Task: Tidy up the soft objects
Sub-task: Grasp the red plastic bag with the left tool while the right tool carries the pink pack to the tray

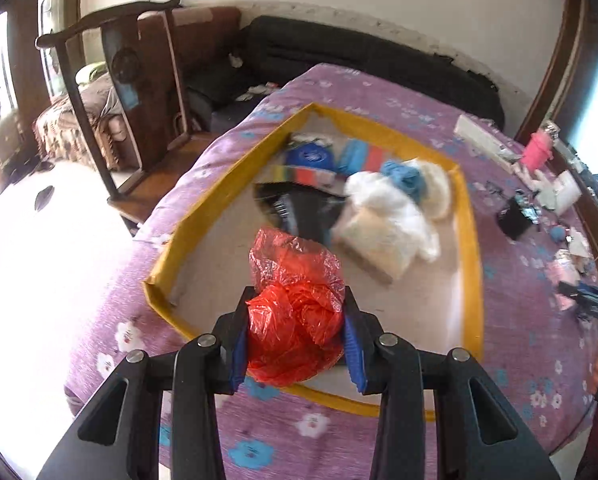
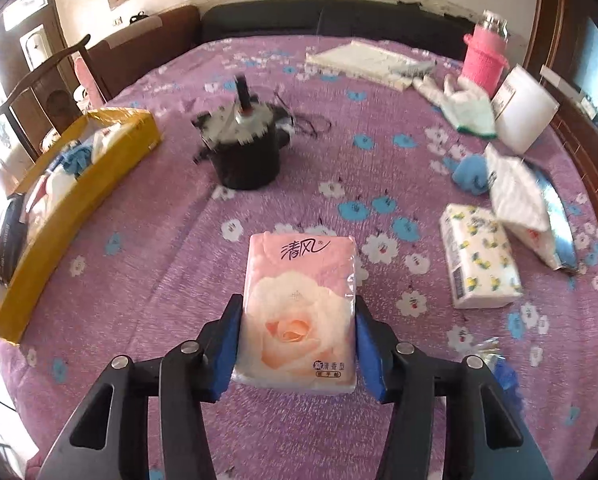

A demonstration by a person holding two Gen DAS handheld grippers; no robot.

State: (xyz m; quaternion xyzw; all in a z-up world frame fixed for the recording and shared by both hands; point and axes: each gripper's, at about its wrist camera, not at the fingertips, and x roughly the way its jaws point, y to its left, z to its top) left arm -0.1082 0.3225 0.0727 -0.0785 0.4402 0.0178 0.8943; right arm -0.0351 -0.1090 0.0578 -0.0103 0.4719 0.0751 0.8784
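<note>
The bed cover (image 2: 187, 240) is purple, printed with white and blue flowers. The box (image 1: 227, 188) has yellow walls and a pale beige floor. The plastic bag (image 1: 295, 312) is translucent red. The tissue pack (image 2: 299, 300) is pink with a peach rose print and dark lettering. A second tissue pack (image 2: 479, 256) is white with small yellow-green motifs. The bottle sleeve (image 2: 481, 64) is bright pink. Both grippers are black with blue finger pads (image 2: 227, 344).

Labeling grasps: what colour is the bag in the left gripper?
Red, translucent crinkled plastic bag, clamped in the left gripper. Shows best in the left wrist view.
</note>
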